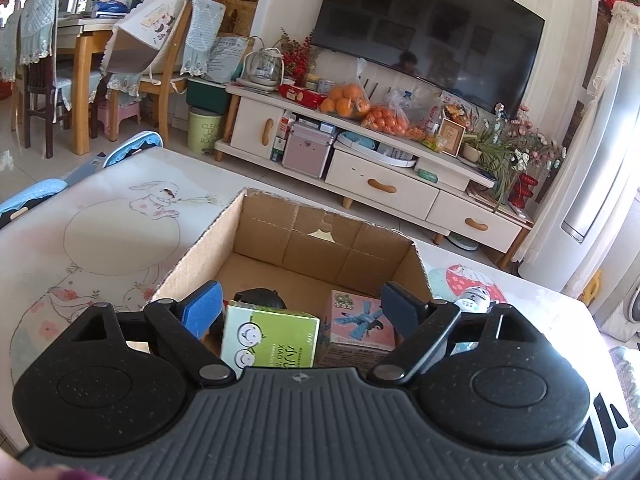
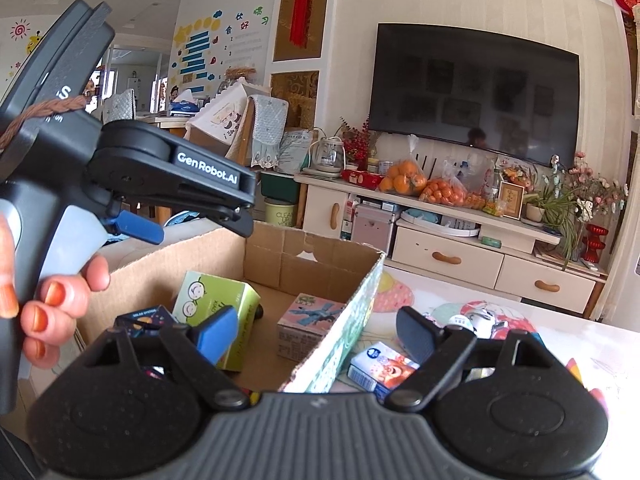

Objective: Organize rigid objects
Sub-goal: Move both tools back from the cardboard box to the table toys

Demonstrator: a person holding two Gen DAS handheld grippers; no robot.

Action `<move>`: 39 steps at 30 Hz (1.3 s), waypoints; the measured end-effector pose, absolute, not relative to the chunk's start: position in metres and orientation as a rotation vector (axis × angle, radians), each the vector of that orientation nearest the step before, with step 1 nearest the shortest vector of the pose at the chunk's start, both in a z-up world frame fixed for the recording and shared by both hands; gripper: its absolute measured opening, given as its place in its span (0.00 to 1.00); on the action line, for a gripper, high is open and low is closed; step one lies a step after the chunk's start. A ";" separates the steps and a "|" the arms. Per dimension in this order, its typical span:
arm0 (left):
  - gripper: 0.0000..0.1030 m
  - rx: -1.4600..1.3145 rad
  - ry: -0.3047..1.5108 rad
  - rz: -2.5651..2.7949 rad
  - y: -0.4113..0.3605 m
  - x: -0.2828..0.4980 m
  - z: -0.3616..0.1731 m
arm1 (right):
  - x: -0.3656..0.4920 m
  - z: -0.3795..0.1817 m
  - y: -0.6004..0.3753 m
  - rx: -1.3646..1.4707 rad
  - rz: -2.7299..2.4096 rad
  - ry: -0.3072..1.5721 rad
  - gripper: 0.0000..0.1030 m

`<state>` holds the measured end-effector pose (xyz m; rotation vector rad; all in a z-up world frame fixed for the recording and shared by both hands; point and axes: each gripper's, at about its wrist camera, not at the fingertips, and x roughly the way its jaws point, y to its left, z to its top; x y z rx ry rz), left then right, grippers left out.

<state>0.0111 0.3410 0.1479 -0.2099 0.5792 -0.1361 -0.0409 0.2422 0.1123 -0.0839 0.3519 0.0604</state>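
You are hovering your left gripper (image 1: 300, 310) over the near end of the cardboard box (image 1: 320, 240), its jaws standing wide with nothing gripped. The green box (image 1: 270, 338) is lying just below and between them, not touched by either pad, so this looks like the end of a drop-off. Beside it in the box are sitting a pink box (image 1: 354, 330) and a dark round thing (image 1: 260, 298) behind the green one; a small dark blue box (image 2: 148, 322) is resting near the left wall.

Your right gripper (image 2: 316, 336) is straddling the box's right wall, jaws well apart and holding nothing. The things waiting to be put away are lying on the printed tablecloth (image 2: 560, 344) outside that wall: a blue-and-white carton (image 2: 376, 368) just beside the wall and a small white robot toy (image 2: 476, 318) a little further off.

The next move probably calls for swinging the right gripper clear of the wall and down onto the carton. That wall is standing right in your way, and the carton is lying so near it that the left pad has little room. The left gripper and your hand (image 2: 52, 312) are also crowding the space over the box.
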 end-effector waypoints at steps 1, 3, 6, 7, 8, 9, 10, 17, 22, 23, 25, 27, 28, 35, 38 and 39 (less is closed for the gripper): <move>1.00 -0.208 0.579 -0.139 0.340 0.011 0.148 | -0.042 0.112 0.241 -0.083 0.057 0.351 0.84; 1.00 -0.206 0.577 -0.146 0.340 0.010 0.148 | -0.043 0.110 0.239 -0.078 0.052 0.352 0.84; 1.00 -0.199 0.576 -0.156 0.339 0.010 0.148 | -0.044 0.109 0.234 -0.069 0.045 0.354 0.84; 1.00 -0.195 0.577 -0.160 0.338 0.010 0.147 | -0.045 0.109 0.233 -0.067 0.044 0.354 0.84; 1.00 -0.191 0.579 -0.163 0.338 0.011 0.146 | -0.046 0.108 0.230 -0.065 0.042 0.355 0.84; 1.00 -0.187 0.581 -0.165 0.337 0.010 0.145 | -0.046 0.107 0.229 -0.064 0.039 0.356 0.84; 1.00 -0.183 0.583 -0.169 0.337 0.011 0.145 | -0.047 0.107 0.227 -0.062 0.038 0.356 0.84; 1.00 -0.152 0.587 -0.195 0.334 0.012 0.143 | -0.052 0.103 0.214 -0.044 0.025 0.357 0.84; 1.00 -0.128 0.592 -0.213 0.331 0.013 0.142 | -0.055 0.101 0.203 -0.031 0.011 0.359 0.84; 1.00 -0.124 0.592 -0.217 0.331 0.012 0.142 | -0.056 0.100 0.201 -0.028 0.007 0.359 0.84; 1.00 -0.116 0.593 -0.226 0.329 0.011 0.141 | -0.057 0.100 0.197 -0.019 -0.001 0.360 0.84; 1.00 -0.106 0.592 -0.236 0.328 0.011 0.141 | -0.058 0.098 0.192 -0.011 -0.006 0.363 0.84; 1.00 -0.100 0.592 -0.241 0.327 0.011 0.141 | -0.059 0.098 0.191 -0.009 -0.009 0.363 0.84; 1.00 -0.073 0.598 -0.269 0.322 0.012 0.138 | -0.063 0.095 0.174 0.004 -0.035 0.366 0.84; 1.00 -0.058 0.601 -0.280 0.321 0.013 0.136 | -0.064 0.092 0.166 0.009 -0.052 0.368 0.84; 1.00 -0.052 0.602 -0.284 0.321 0.013 0.135 | -0.065 0.091 0.163 0.012 -0.057 0.369 0.84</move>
